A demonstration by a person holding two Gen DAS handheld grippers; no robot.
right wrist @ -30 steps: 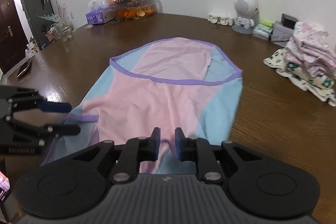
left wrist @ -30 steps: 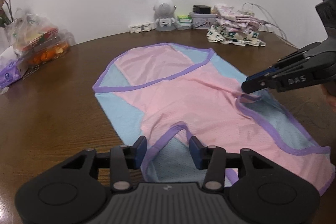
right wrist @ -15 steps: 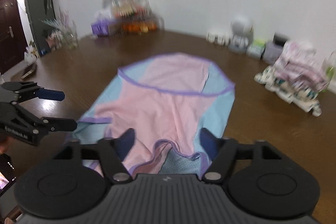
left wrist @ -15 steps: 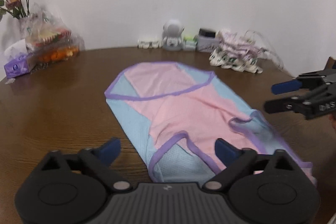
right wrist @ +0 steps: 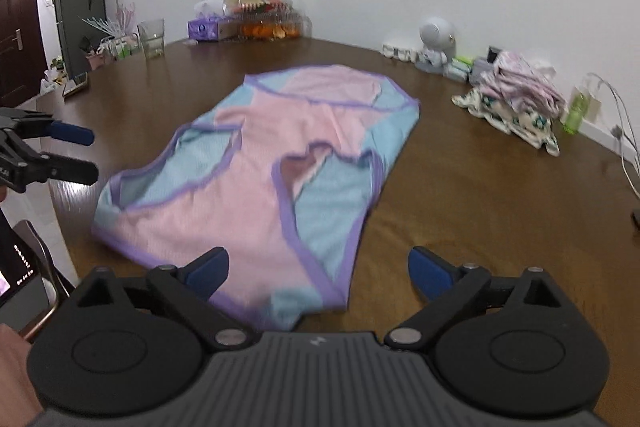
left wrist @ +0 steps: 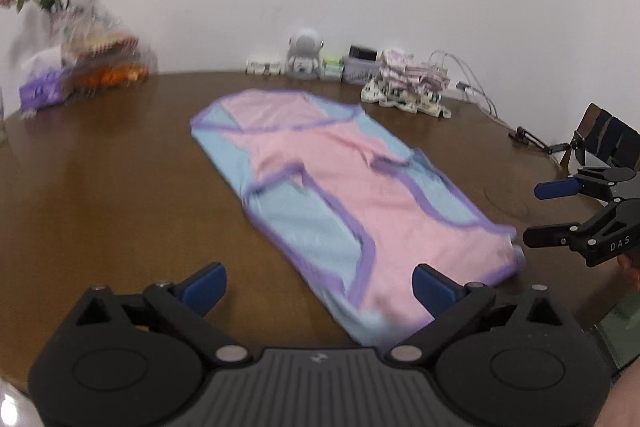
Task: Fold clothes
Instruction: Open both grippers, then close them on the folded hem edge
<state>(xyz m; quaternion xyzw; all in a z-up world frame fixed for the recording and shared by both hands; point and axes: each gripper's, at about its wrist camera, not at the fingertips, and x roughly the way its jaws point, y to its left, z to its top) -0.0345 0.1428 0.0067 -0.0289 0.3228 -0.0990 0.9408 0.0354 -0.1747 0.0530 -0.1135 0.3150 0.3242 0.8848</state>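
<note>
Wooden table [left wrist: 100, 195] | pink-blue garment [left wrist: 344, 195] spread flat, lengthwise – apparently for folding; left gripper [left wrist: 316, 285], right gripper [right wrist: 318, 269] – jaws wide, empty, flanking near hem

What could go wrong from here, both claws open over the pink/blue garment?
1. The garment's near hem lies at the table edge; a tug could drag it off.
2. Its folded-in flaps look loose and rumpled, so the next fold may trap wrinkles.
3. The left claw and right claw could pinch only one layer.
</note>
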